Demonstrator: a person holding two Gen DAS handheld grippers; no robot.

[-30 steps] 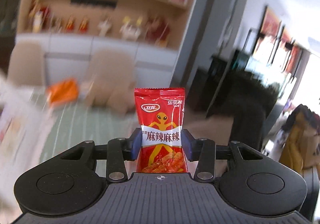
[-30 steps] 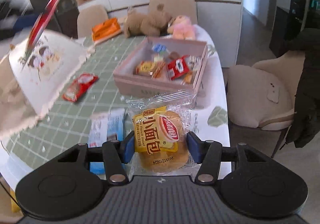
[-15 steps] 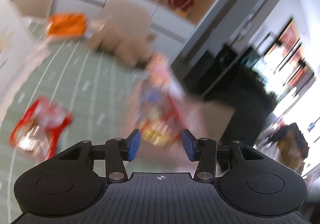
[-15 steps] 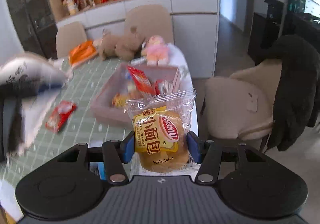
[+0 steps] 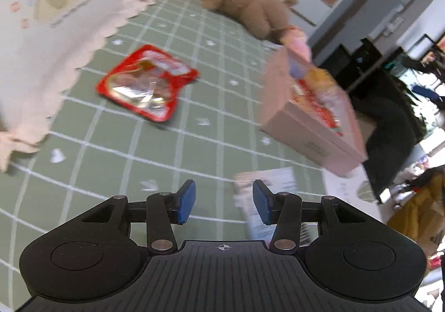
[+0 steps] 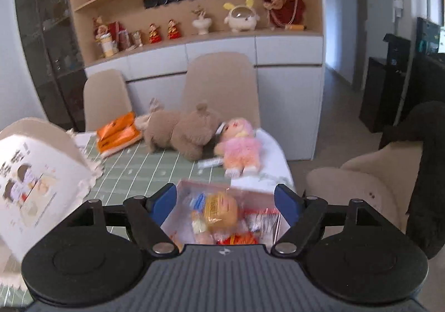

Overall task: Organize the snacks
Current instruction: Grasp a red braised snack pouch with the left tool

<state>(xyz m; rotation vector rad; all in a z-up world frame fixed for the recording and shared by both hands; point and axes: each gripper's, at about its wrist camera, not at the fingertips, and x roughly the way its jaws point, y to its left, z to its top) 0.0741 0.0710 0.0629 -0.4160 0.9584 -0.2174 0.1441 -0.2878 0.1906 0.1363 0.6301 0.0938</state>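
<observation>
A pink cardboard box [image 5: 308, 142] [image 6: 183, 186] holds several snacks on the green checked tablecloth. My right gripper [image 6: 225, 204] hovers over it with its jaws opening; the small bread packet [image 6: 219, 210] lies loose in the box beneath them, pads clear of it. My left gripper [image 5: 224, 202] is low over the cloth, jaws apart with nothing between them. A red snack packet [image 5: 147, 92] lies on the cloth ahead and left of it. A white and blue packet [image 5: 267, 186] lies just past its right finger.
A large white snack bag [image 5: 52, 33] [image 6: 36, 186] stands at the left. A brown plush bear [image 6: 180, 131], a pink doll [image 6: 240, 147] and an orange pack [image 6: 119, 134] lie at the table's far end. Beige chairs surround the table.
The left gripper let go of the red spicy snack, which flew toward the box, then dropped low over the cloth. The right gripper moved over the box and released the bread packet into it.
</observation>
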